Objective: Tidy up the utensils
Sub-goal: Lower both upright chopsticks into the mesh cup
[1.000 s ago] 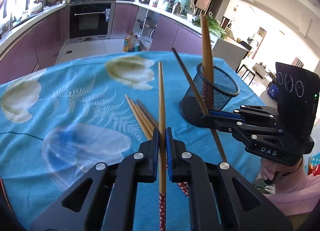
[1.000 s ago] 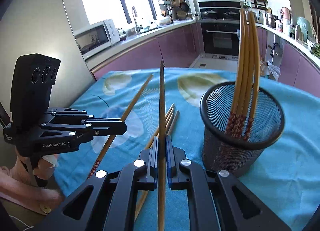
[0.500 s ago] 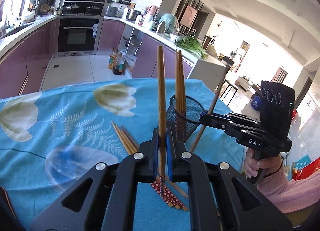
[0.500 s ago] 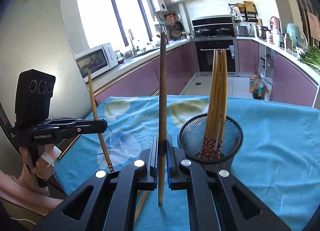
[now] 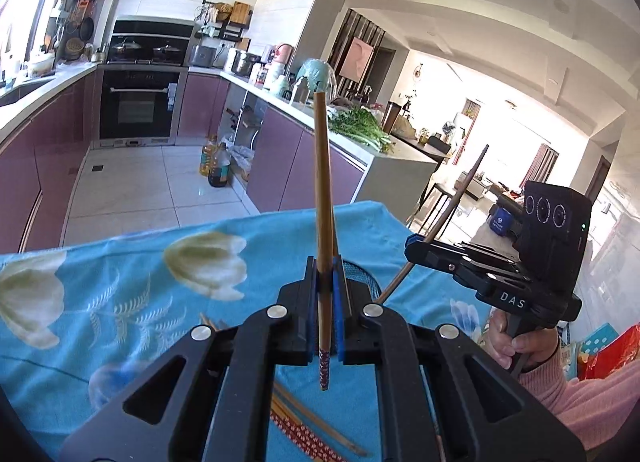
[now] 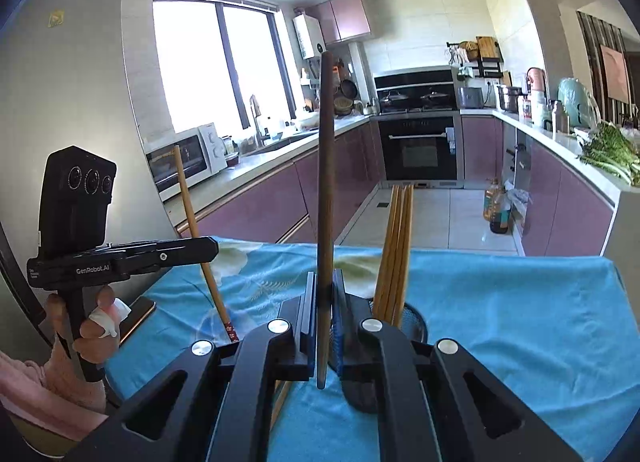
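Observation:
My left gripper (image 5: pixel 327 274) is shut on a wooden chopstick (image 5: pixel 322 190) with a red patterned end, held upright above the table. My right gripper (image 6: pixel 323 290) is shut on a darker chopstick (image 6: pixel 325 166), also upright. The black mesh holder (image 6: pixel 414 322) stands just behind the right gripper with several chopsticks (image 6: pixel 396 246) in it; in the left wrist view only its rim (image 5: pixel 362 276) shows behind the fingers. More chopsticks (image 5: pixel 308 426) lie on the blue floral cloth (image 5: pixel 120 302) below the left gripper. The right gripper appears in the left view (image 5: pixel 412 248), the left gripper in the right view (image 6: pixel 214 248).
The table's far edge drops to the kitchen floor, where oil bottles (image 5: pixel 216 166) stand. Purple cabinets and an oven (image 6: pixel 418 150) are behind. A phone (image 6: pixel 136 316) lies at the table's left edge. The fridge wall is close on the left.
Both grippers have risen and tilted up, so each chopstick now stands upright higher above the table. The holder has slipped behind the fingers in both views.

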Tool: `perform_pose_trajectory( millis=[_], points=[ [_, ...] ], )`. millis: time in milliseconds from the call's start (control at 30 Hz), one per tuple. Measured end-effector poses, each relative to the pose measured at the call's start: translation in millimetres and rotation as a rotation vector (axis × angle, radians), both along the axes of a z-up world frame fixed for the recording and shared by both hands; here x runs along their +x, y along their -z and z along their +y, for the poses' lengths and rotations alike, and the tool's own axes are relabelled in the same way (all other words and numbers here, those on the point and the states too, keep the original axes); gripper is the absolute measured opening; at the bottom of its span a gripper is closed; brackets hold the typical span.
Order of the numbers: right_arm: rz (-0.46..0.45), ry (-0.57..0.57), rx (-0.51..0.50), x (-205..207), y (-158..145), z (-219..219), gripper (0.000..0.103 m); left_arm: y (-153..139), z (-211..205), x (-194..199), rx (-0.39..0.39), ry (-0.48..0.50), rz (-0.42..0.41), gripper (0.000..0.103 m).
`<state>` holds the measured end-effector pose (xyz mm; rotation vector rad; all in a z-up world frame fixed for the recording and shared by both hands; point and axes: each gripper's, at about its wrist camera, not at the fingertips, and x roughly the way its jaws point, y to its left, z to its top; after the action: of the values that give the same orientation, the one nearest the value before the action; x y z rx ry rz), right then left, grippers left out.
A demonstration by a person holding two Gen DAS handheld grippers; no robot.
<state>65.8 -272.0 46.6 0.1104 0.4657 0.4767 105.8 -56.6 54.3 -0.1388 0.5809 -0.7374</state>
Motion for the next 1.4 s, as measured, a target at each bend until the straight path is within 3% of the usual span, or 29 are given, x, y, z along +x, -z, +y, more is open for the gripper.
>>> perform_pose_trajectory(
  millis=[333, 533, 800, 1100, 1400],
  points=[
    [-0.08, 0.034, -0.016, 2, -23, -10, 0.006, -32, -30, 21, -0.017, 0.019, -0.069, 0.007],
    [-0.099, 0.059, -0.012, 13, -25, -15, 0.006, -35, -47, 33, -0.015, 0.027, -0.075, 0.007],
    [-0.028, 0.07, -0.028, 36, -5, -12, 0.006, -12, -73, 45, 0.085, 0.049, -0.053, 0.007],
    [0.118, 0.047, -0.068, 52, 28, -5, 0.006, 23, -90, 53, 0.216, 0.098, 0.021, 0.007],
    [0.184, 0.058, -0.074, 67, 46, -5, 0.006, 43, -100, 66, 0.263, 0.125, 0.079, 0.008]
  ],
)
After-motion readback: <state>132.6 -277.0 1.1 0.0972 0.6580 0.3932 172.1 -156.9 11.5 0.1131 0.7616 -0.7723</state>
